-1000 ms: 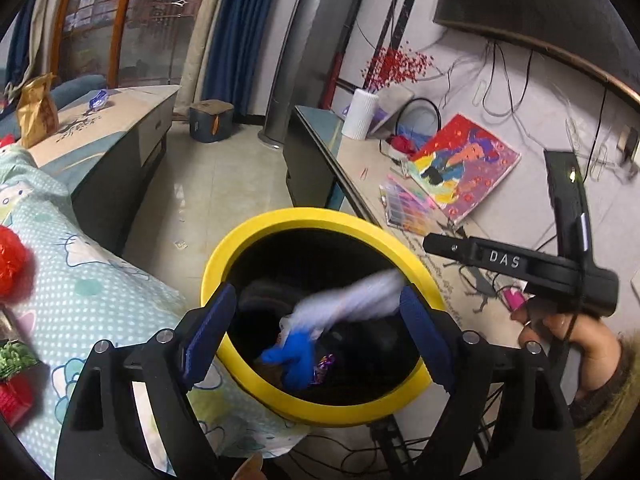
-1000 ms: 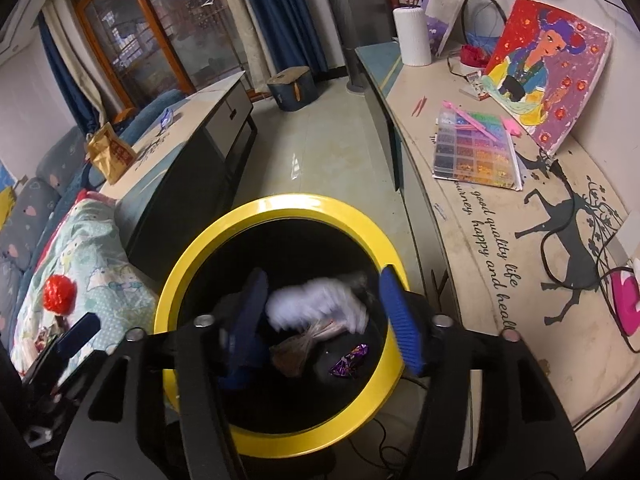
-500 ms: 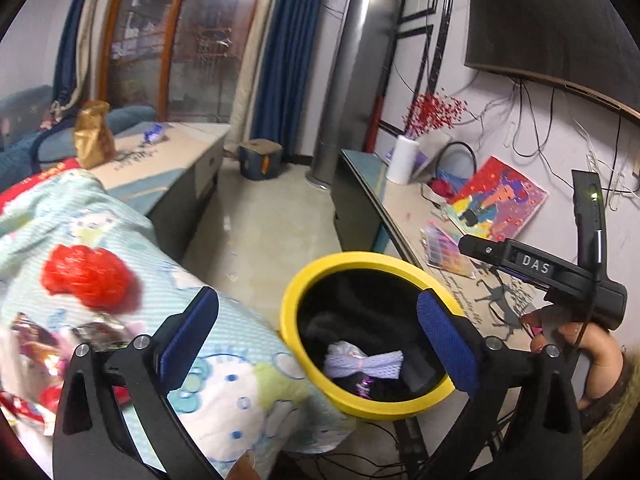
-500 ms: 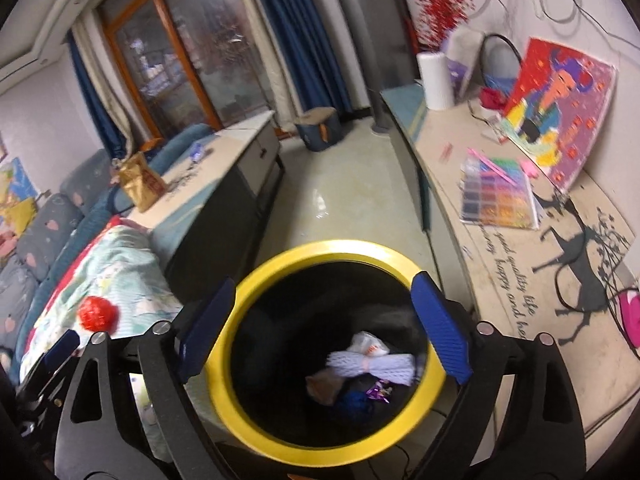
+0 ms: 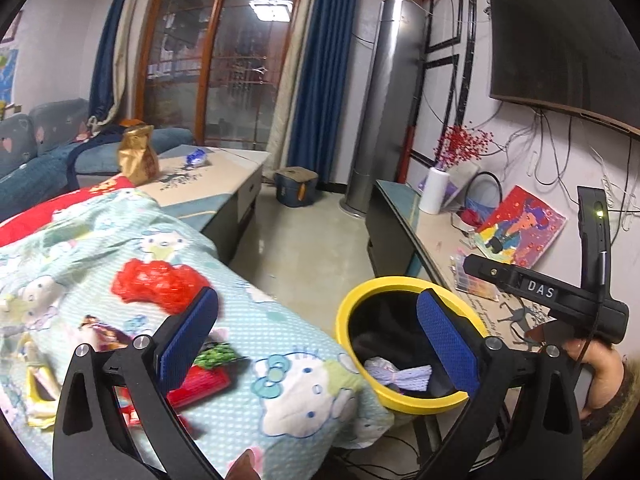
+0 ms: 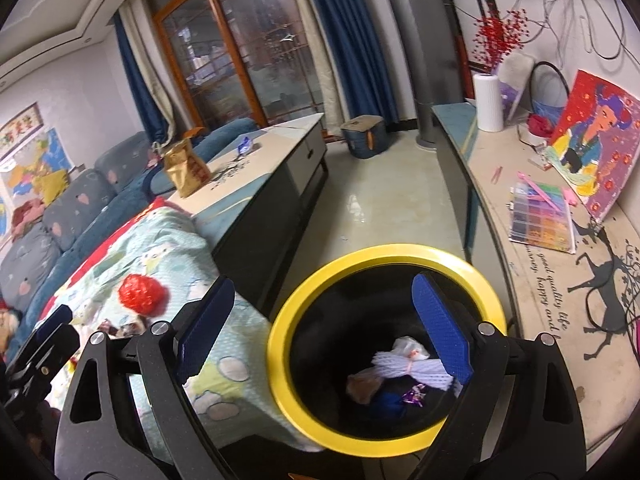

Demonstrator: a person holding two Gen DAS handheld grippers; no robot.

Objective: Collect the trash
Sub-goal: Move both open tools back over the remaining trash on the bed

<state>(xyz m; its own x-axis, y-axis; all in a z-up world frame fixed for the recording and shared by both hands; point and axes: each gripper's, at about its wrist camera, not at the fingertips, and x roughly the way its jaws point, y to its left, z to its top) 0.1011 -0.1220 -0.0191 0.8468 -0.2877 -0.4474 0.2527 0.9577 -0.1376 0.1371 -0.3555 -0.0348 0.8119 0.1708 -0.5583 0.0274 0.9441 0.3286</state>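
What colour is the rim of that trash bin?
Bright yellow rim, black inside; the right wrist view shows it best.

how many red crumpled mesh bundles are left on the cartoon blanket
1. The red mesh bundle lies on the cartoon blanket, left of the yellow-rimmed bin, beyond the wrappers nearer the camera. More could be hidden behind the left tongs.

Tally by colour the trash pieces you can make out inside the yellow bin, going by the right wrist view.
White: 1, foam net bundle
Tan: 1, crumpled wad
Blue: 1, blue scrap
Purple: 1, foil wrapper
Total: 4 that can be told apart; more may lie hidden underneath.
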